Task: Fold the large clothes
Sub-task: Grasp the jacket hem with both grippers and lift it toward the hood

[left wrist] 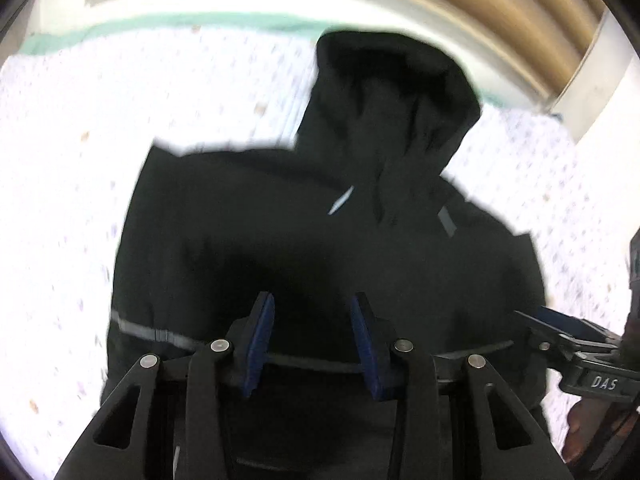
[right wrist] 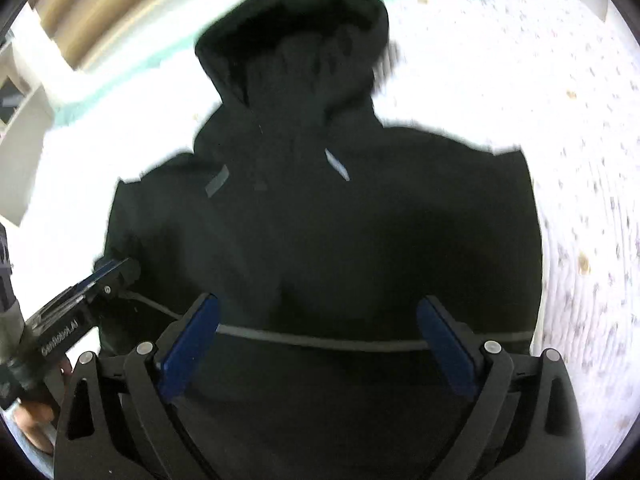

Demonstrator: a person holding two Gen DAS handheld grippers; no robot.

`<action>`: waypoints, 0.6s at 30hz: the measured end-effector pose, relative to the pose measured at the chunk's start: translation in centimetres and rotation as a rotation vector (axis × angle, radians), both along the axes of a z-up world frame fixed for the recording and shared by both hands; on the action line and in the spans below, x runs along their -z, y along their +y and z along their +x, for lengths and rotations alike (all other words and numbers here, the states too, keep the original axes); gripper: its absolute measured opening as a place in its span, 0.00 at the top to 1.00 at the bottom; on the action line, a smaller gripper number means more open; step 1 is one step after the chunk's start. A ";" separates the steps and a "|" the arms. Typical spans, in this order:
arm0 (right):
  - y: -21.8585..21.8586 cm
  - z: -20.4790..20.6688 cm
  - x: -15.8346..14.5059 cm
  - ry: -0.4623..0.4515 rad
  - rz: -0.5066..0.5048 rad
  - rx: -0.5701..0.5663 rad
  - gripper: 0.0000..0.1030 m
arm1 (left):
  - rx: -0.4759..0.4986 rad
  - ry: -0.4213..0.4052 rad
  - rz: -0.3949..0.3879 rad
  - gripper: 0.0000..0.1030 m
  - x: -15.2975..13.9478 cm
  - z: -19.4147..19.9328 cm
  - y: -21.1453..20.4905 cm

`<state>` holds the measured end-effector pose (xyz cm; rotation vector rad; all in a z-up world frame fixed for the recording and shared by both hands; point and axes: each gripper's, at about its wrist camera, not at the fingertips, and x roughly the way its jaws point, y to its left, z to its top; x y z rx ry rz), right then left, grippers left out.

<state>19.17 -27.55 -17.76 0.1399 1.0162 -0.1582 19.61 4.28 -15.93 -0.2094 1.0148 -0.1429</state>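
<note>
Your black hooded jacket (right wrist: pixel 320 220) fills mid-frame on the white speckled bedspread (right wrist: pixel 520 80), hood uppermost. Your left gripper (left wrist: pixel 312 334) and right gripper (right wrist: pixel 318 332) fingers are spread, holding nothing.

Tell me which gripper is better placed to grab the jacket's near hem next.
Probably the left gripper: its fingers straddle the grey hem stripe of the black hooded jacket with a narrower gap. The right gripper also spans the stripe but is spread wider.

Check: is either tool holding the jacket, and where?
Neither. The left tool and right tool are both open above the black hooded jacket, near its grey stripe.
</note>
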 end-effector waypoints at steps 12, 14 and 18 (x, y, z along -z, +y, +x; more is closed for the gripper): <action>-1.5 2.8 4.7 0.055 0.005 0.072 0.03 | 0.075 0.034 0.045 0.61 2.1 4.6 -3.6; -2.2 2.9 6.2 0.060 0.046 0.063 0.00 | 0.056 0.086 0.058 0.62 4.0 4.5 -3.3; -3.0 2.6 7.1 0.049 0.090 0.039 0.00 | 0.070 0.126 0.048 0.63 7.7 4.9 -2.8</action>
